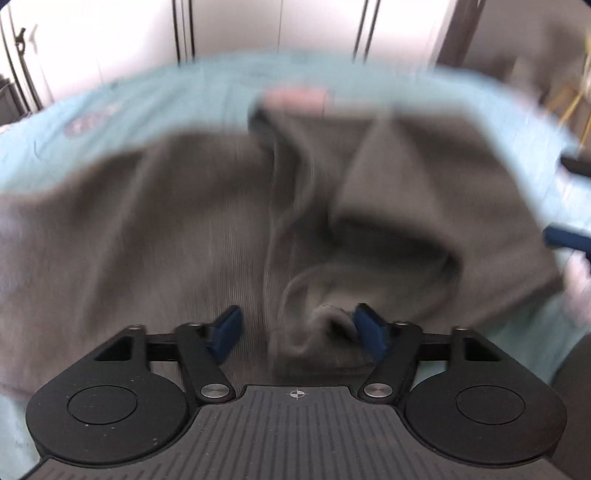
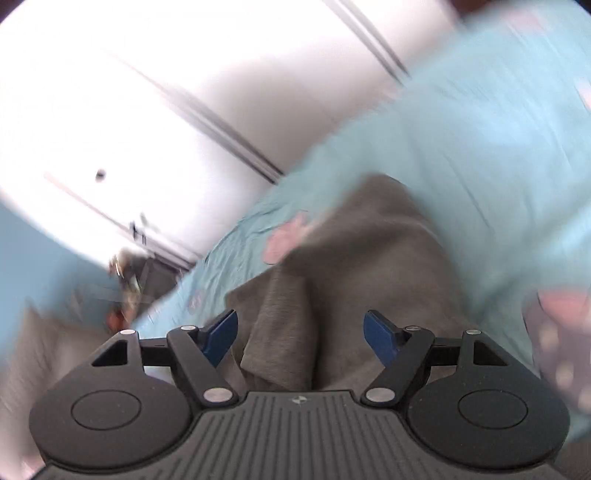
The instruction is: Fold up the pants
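Grey pants (image 1: pixel 184 229) rumpled on teal sheet (image 1: pixel 44 147), left gripper (image 1: pixel 295 332) wide over bunched fabric, right gripper (image 2: pixel 300 336) wide, gripping nothing, both views blurred

txt: none legible | sheet (image 1: pixel 92 122) print: too blurred to read

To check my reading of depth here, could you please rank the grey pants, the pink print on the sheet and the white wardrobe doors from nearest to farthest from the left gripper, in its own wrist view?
1. Grey pants: directly under the left gripper, a fold between its fingers.
2. Pink print: beyond the pants, centre, on the blue sheet.
3. White wardrobe doors: behind the bed, top.
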Demonstrator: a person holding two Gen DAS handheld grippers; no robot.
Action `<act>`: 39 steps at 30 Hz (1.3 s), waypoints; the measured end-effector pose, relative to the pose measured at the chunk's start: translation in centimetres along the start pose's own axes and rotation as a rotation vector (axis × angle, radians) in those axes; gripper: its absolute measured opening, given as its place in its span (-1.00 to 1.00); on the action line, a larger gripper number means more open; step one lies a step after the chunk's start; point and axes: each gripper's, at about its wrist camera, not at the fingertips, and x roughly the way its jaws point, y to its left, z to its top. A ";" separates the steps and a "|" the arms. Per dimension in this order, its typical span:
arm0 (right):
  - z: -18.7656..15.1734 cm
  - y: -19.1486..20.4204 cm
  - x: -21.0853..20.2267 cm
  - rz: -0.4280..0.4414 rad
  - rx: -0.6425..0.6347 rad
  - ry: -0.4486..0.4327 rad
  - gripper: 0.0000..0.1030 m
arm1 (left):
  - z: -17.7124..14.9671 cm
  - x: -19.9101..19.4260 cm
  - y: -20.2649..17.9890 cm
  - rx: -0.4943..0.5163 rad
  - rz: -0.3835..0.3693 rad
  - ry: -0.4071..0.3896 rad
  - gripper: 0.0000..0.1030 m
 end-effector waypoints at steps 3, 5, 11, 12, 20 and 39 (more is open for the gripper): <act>-0.6 -3.1 1.9 -0.070 0.167 0.154 0.15 | -0.2 -0.4 0.0 -0.020 0.050 -0.017 0.43; -0.8 -3.7 2.5 -0.227 0.150 0.183 -0.31 | 0.0 -1.4 0.7 -0.072 0.099 -0.028 0.43; -0.5 -2.2 1.3 -0.278 0.044 0.083 0.09 | 2.4 -5.5 0.8 -0.126 -0.024 -0.155 0.56; -0.4 -2.3 1.3 -0.255 0.046 0.084 0.15 | 3.0 -5.7 0.5 -0.129 -0.063 -0.168 0.65; -0.6 -1.7 0.8 -0.263 -0.029 0.116 0.20 | 7.3 2.8 -1.9 -0.150 -0.125 0.062 -0.21; -1.8 -1.8 3.8 -0.246 -0.081 0.094 0.68 | 8.6 -1.6 -2.9 0.099 0.094 -0.261 0.72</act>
